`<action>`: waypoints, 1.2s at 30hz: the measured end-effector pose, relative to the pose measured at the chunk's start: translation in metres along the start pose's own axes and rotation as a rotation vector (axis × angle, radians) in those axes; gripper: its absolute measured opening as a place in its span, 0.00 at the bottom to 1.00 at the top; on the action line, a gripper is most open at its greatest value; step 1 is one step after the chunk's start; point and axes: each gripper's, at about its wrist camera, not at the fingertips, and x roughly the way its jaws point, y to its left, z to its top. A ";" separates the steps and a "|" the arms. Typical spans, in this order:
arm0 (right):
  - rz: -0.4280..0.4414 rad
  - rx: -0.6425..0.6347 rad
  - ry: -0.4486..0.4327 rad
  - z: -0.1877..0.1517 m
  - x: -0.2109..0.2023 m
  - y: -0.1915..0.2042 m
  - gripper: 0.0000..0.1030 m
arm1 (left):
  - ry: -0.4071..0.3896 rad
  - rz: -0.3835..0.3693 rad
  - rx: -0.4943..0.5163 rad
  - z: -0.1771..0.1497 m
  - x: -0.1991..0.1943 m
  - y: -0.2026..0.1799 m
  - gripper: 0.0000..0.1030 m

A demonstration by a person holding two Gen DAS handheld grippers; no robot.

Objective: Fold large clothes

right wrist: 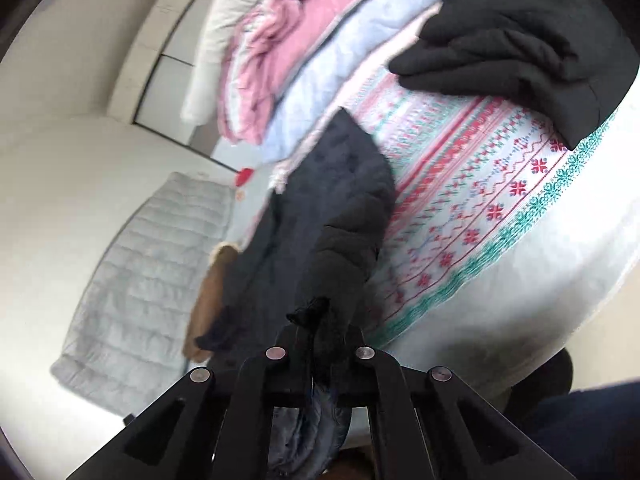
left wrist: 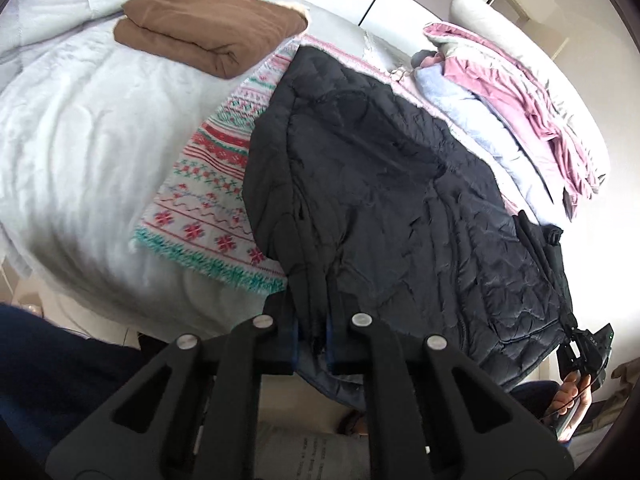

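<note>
Left gripper [left wrist: 312, 330]: your jaws are clamped on a bunched dark edge of the quilted jacket [left wrist: 400, 208], with fabric pinched between the two pads.

Right gripper [right wrist: 320, 332]: your jaws are pinched on another dark fold of the same jacket; this view is motion-blurred, so which part of the garment you hold I cannot tell. In the left wrist view your right gripper [left wrist: 560, 264] sits at the jacket's far edge.

Jacket: it lies spread over the patterned blanket [left wrist: 208, 200] on the bed [left wrist: 80, 128], its near edge hanging past the bed's side between your two grippers.

Patterned blanket: white with red and green bands, showing just beside the jacket.

Brown folded cloth [left wrist: 208, 36]: it rests on the bed, well apart from the jacket.

Pink garment [left wrist: 516, 92]: it lies crumpled on a pale blue cloth [left wrist: 472, 120] beside the jacket.

Black garment [right wrist: 516, 40]: in the right wrist view, it lies on the patterned blanket, apart from the jacket.

Grey quilted cover [right wrist: 152, 272]: it seems to lie flat beyond the jacket.
</note>
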 end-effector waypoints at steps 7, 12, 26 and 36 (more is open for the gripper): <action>0.149 -0.070 -0.116 -0.003 -0.071 0.054 0.03 | -0.099 -0.089 -0.011 -0.001 -0.072 -0.012 0.09; 0.199 -0.148 -0.176 0.001 -0.093 0.084 0.03 | -0.190 -0.103 0.011 0.013 -0.108 -0.018 0.09; 0.216 -0.038 -0.174 0.117 0.024 0.117 0.04 | -0.171 -0.147 -0.201 0.151 -0.037 -0.034 0.09; -0.134 0.109 -0.043 0.217 0.209 0.058 0.06 | -0.009 -0.012 -0.377 0.249 0.149 -0.041 0.12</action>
